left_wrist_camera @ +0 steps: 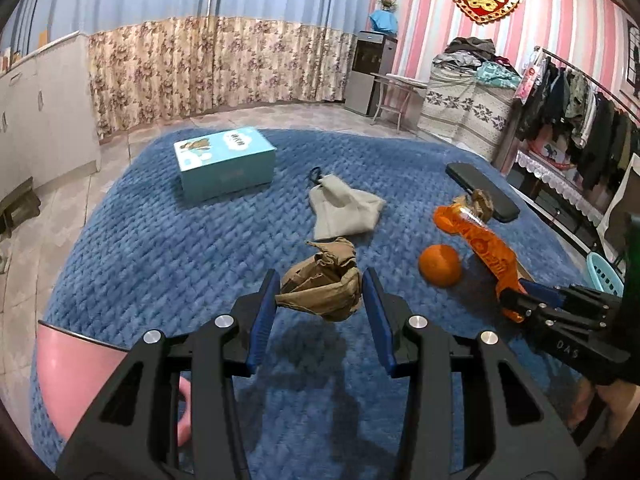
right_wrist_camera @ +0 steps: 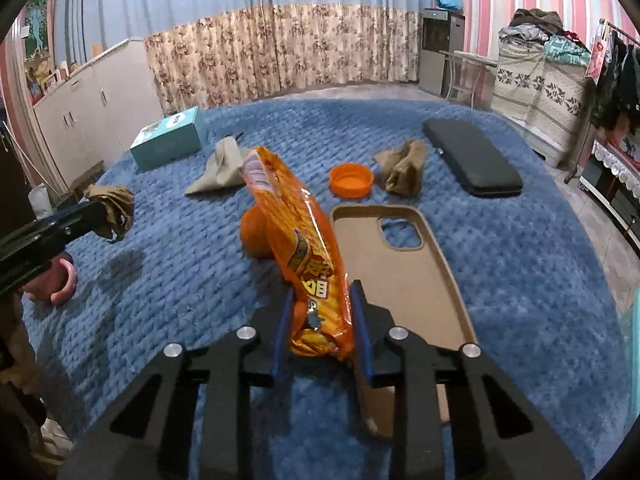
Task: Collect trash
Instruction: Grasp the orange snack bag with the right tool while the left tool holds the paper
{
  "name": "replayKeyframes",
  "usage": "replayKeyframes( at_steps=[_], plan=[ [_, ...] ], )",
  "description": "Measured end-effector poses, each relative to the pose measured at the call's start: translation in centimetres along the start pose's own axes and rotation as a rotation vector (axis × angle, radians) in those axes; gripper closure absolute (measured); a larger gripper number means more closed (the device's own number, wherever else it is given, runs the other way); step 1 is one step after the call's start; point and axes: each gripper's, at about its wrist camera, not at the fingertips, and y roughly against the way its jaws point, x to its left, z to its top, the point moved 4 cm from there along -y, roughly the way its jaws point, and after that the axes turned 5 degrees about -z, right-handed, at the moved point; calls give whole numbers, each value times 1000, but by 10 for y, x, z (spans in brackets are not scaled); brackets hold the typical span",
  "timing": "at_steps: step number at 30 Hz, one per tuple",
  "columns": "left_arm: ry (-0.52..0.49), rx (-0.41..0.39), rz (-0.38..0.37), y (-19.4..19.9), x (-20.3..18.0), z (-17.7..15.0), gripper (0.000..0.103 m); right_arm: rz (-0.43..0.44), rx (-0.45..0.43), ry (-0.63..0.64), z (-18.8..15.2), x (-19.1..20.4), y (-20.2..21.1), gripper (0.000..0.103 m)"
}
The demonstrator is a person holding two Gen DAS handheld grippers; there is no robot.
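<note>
On the left, above the blue knitted blanket (left_wrist_camera: 168, 264) of the bed, the left tool (left_wrist_camera: 320, 292) is part closed on a crumpled brown paper wad (left_wrist_camera: 320, 284), held clear of the covers with its shadow below; a pink bin (left_wrist_camera: 76, 376) shows at the lower left of that view, just under this hand, so the left hand looks nearer to a drop. Further right lie a grey cloth pouch (left_wrist_camera: 344, 208), an orange (left_wrist_camera: 440, 266) and, in the right wrist view, an orange cap (right_wrist_camera: 351, 180), a second paper wad (right_wrist_camera: 404, 172), a beige phone case (right_wrist_camera: 404, 264) and a black case (right_wrist_camera: 472, 160). The right tool (right_wrist_camera: 320, 320) is pinched on the near end of an orange snack wrapper (right_wrist_camera: 296, 248), whose long axis runs away from it and leans left over the orange. The pink bin rim is barely seen from the right; a teal basket (left_wrist_camera: 604, 272) shows only at the left view's far right edge. I would judge both loads must travel to a bin next.
</note>
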Motion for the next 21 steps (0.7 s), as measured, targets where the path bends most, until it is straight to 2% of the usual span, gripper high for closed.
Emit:
replayKeyframes(
  at_steps=[6,10,15,21],
  plan=[
    [-28,-19,-8,3,-19,11,61,64,-35,-112,3,-31,20,76],
    [-34,-30,-17,3,-31,17,61,73,12,-121,-2,-41,14,75],
    [-45,-17,-17,3,-36,13,61,72,29,-87,-6,-28,4,67],
    [-36,8,4,2,-20,6,61,89,44,-38,-11,-6,-5,67]
  ],
)
